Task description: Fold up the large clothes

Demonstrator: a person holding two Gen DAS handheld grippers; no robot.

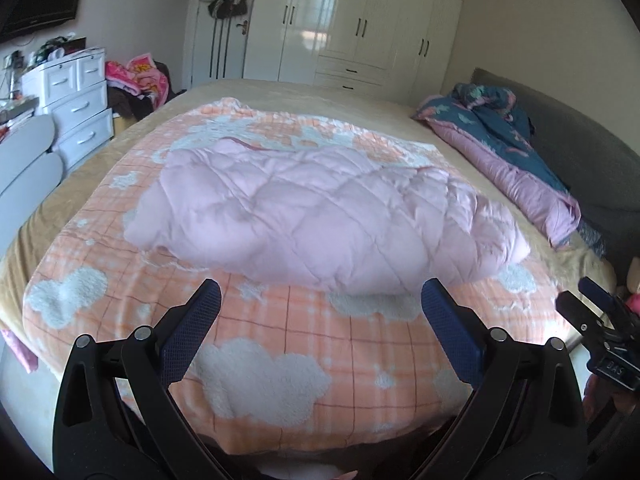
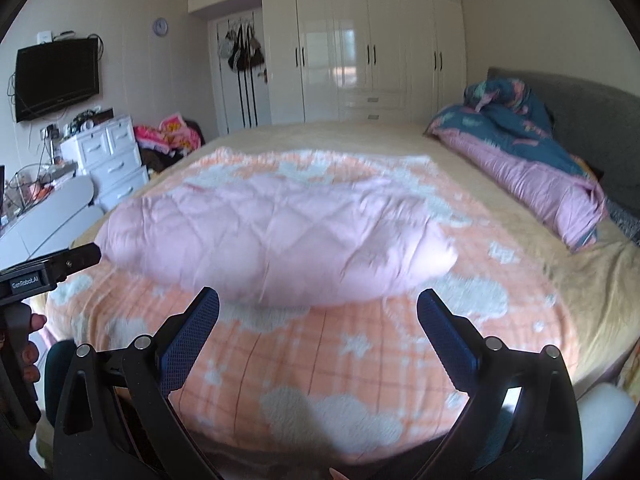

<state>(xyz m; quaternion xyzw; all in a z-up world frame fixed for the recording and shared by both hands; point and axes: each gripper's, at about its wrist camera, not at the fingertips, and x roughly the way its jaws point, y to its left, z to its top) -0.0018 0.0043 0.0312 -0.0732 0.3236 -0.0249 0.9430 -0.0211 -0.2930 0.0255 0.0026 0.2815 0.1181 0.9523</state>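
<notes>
- Left gripper hovering with jaws spread wide, grasping nothing, blue fingertips held apart above the orange plaid blanket.
- Right gripper likewise spread wide and released, nothing between its fingers, hanging over the same blanket's near edge.
- Lying just ahead of both grippers: pink quilted garment, bundled into a puffy heap, resting on the blanket, its near edge just beyond the fingertips and not touching them.
- In the right wrist view, showing slightly blurred, the heap spanning the whole gap between the fingers and reaching past both.
- Showing at the far right of the left gripper's view: the right gripper, well off to the side, level with the bed's near edge.
- Lying farther ahead and to the right: teal and pink duvet, bunched against the grey headboard.
- Standing beyond the bed, straight ahead: white wardrobe.
- Sitting ahead and to the left: white drawer unit, with the wall television above it.
</notes>
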